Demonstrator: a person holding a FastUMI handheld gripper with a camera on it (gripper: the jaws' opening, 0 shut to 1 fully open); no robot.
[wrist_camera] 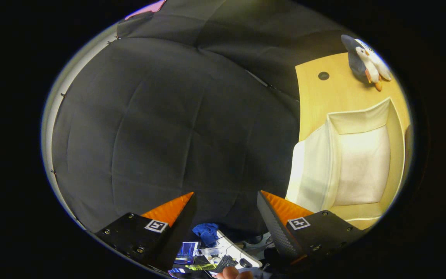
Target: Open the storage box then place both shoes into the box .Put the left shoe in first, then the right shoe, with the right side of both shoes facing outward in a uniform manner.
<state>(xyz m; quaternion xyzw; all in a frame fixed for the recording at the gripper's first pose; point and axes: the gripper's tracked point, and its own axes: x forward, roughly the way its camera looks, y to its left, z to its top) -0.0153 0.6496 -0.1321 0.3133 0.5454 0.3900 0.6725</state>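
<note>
A plush penguin toy in grey and white with orange beak and feet [366, 60] is seen lying on the light wooden tabletop [319, 100], near its far end, and a small round dark cap [323, 75] is set into the wood just beside the toy. A large stretch of creased black cloth wall [161, 128] is seen alongside the tabletop. Below the cloth, a cluttered white desk [232, 248] is seen, on which a crumpled blue cloth [206, 232], a black keyboard [225, 263], a dark computer mouse [245, 262] and a small lit screen [187, 250] are laid close together.
</note>
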